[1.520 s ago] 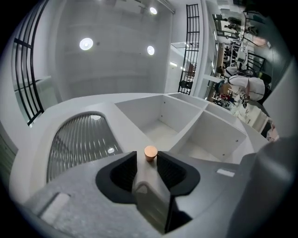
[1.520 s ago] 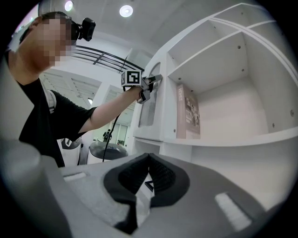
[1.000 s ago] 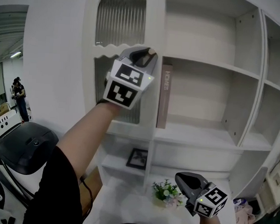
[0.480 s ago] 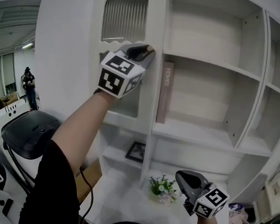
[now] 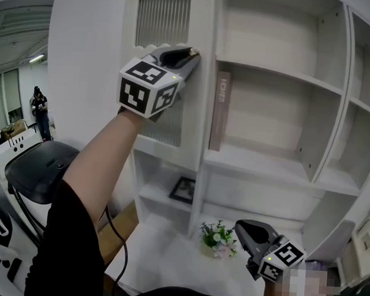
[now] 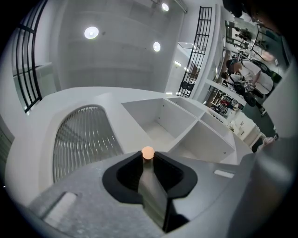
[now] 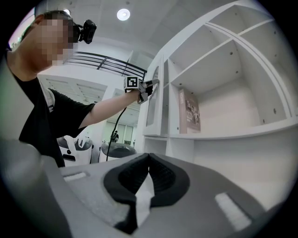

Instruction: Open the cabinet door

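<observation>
Left gripper (image 5: 191, 53) fingers clamp the door knob (image 6: 147, 152) near a book (image 5: 220, 112); right gripper (image 7: 148, 157) fingers together.

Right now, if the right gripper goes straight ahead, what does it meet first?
Probably the cabinet frame just under the door; nothing nearer shows, though depth is unclear.

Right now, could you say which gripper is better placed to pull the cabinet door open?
Left. The left gripper is closed on the knob of the cabinet door; the right gripper hangs low, shut and empty.
</observation>
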`<state>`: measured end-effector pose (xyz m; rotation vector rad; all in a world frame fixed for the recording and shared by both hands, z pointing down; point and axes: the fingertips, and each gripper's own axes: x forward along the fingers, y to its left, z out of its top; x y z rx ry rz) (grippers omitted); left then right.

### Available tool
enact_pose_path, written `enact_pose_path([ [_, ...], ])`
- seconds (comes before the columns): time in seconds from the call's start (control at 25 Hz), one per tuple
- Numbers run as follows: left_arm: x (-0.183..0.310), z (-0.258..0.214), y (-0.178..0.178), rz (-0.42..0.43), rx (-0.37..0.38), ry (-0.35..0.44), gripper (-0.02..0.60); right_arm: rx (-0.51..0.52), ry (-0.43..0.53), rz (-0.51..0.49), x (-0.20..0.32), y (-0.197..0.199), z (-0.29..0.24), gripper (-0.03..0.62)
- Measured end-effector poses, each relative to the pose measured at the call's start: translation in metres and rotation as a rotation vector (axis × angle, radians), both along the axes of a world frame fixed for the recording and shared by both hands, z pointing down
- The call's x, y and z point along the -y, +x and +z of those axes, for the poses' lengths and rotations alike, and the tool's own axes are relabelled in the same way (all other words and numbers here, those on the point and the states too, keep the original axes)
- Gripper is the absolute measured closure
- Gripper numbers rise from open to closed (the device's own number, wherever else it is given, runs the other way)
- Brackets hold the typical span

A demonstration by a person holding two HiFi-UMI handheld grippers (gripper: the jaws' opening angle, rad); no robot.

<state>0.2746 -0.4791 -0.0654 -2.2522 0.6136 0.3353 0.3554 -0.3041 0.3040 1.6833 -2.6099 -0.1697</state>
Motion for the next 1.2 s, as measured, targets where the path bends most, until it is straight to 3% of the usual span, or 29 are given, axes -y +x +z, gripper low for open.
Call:
enact_pose_path([
  [0.6,-0.026,-0.002,-0.043,0.115,0.023,-0.016,0.512,0.016,0.028,0.012,0.002,-0.091,-0.016,0.591],
  [1.2,-0.051,-0.002,-0.104,0.251,0.042,0.001,0.511,0.018,0.041,0.096,0.004,-0.163,-0.020,0.591],
])
